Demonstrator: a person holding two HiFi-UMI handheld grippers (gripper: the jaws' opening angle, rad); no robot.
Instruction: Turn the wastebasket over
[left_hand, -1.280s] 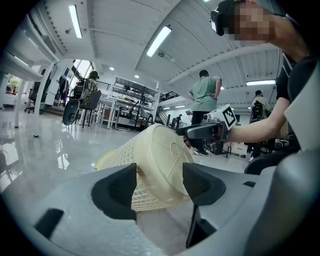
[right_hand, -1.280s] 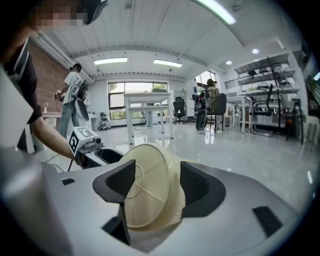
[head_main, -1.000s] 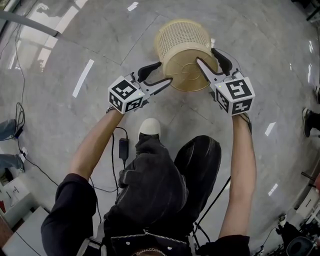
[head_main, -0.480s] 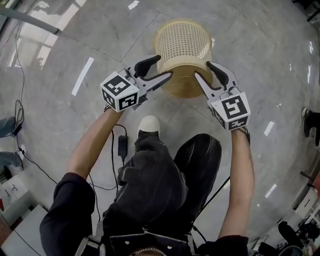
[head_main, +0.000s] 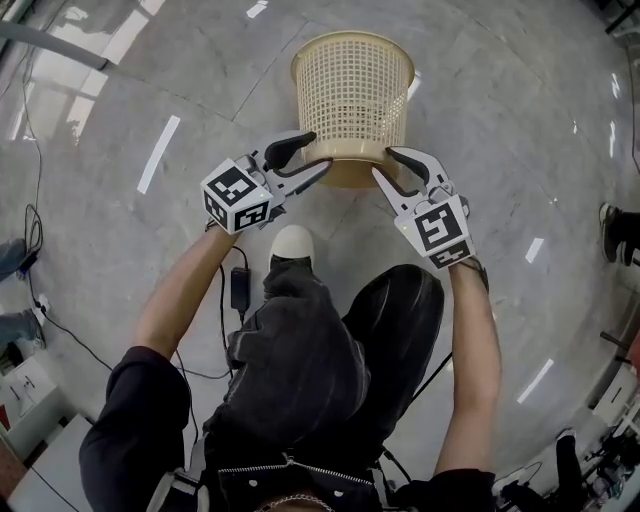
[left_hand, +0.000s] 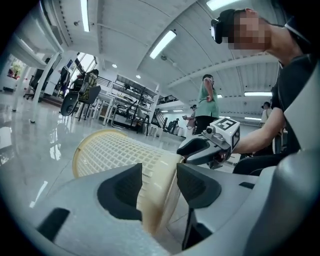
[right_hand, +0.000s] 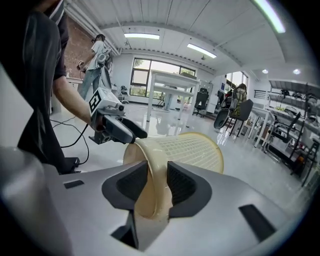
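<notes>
wastebasket (head_main: 352, 95) tilted, floor (head_main: 480, 100) open around | left hand-held gripper (head_main: 320, 150), right hand-held gripper (head_main: 383, 161): just closed onto base edge

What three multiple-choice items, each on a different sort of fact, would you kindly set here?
1. Where do the left gripper and right gripper meet the wastebasket? A) mouth rim B) base edge C) mid-wall
2. What colour is it? A) cream B) blue C) black
3. How does it lie? A) upright B) mouth down C) on its side, mouth away from the person
1 B: the base edge sits between both pairs of jaws, which have just been closing; 2 A: cream mesh; 3 C: base nearest the person.
</notes>
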